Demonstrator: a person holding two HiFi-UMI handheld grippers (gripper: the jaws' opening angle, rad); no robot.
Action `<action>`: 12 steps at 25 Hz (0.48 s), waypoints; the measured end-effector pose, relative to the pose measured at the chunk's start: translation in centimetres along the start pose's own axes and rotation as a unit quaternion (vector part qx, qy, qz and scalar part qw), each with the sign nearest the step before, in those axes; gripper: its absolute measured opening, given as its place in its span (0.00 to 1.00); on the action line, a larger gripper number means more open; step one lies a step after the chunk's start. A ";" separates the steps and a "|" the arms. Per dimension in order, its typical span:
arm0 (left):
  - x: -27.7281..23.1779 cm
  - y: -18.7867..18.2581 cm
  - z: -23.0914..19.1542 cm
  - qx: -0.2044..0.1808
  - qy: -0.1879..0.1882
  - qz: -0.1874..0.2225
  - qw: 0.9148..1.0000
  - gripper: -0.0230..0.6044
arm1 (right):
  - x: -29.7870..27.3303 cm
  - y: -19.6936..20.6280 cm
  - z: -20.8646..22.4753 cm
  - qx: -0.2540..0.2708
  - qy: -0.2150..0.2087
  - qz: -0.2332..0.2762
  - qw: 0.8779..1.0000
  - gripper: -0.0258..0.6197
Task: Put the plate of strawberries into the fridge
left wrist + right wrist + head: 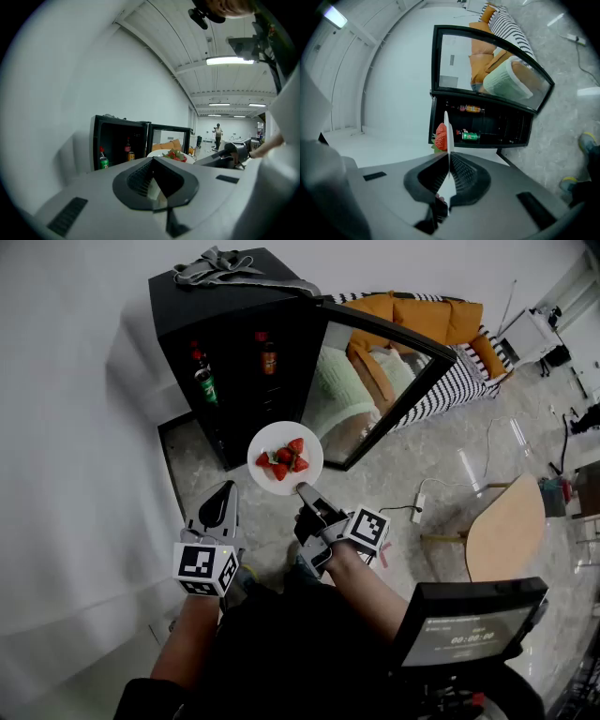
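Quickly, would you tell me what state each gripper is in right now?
Left gripper: shut, holding nothing.
Right gripper: shut on the rim of the plate of strawberries.

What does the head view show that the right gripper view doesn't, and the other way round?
Only the head view: the left gripper, the grey cloth on the fridge top, the wooden table, and the plate seen from above. Only the right gripper view: the plate's rim edge-on, pinched between the jaws of the right gripper. Both: the open fridge with drinks inside, its glass door, and the strawberries.
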State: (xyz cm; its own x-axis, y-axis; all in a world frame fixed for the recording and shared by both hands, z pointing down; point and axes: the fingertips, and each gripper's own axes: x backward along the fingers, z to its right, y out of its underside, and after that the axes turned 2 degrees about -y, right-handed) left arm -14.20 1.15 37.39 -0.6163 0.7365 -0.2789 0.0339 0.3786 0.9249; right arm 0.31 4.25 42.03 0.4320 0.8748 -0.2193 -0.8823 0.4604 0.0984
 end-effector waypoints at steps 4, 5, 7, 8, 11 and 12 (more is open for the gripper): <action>0.2 0.2 0.4 0.002 0.003 -0.001 1.000 0.04 | 0.3 -0.2 -0.1 0.014 0.000 -0.003 1.000 0.06; 0.2 0.3 0.5 0.002 0.003 -0.003 1.000 0.04 | 0.5 -0.2 -0.1 0.017 0.002 -0.005 1.000 0.06; 0.3 0.5 0.7 0.000 0.003 -0.005 1.000 0.04 | 0.5 -0.2 -0.1 0.012 0.000 -0.007 1.000 0.06; 0.4 0.5 0.7 -0.001 0.002 -0.005 1.000 0.04 | 0.5 -0.3 -0.1 0.008 -0.002 -0.007 1.000 0.06; 0.6 0.5 0.8 -0.003 -0.003 -0.006 1.000 0.04 | 0.5 -0.3 0.0 0.002 -0.003 -0.011 1.000 0.06; 0.7 0.5 0.9 -0.003 -0.005 -0.006 1.000 0.04 | 0.5 -0.3 0.0 0.001 -0.002 -0.013 1.000 0.06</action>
State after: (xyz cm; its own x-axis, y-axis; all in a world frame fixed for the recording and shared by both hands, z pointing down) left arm -13.86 2.33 37.43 -0.6088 0.7378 -0.2917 0.0220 0.3832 0.9234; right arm 0.78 4.58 41.87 0.4552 0.8635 -0.2174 -0.8704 0.4829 0.0957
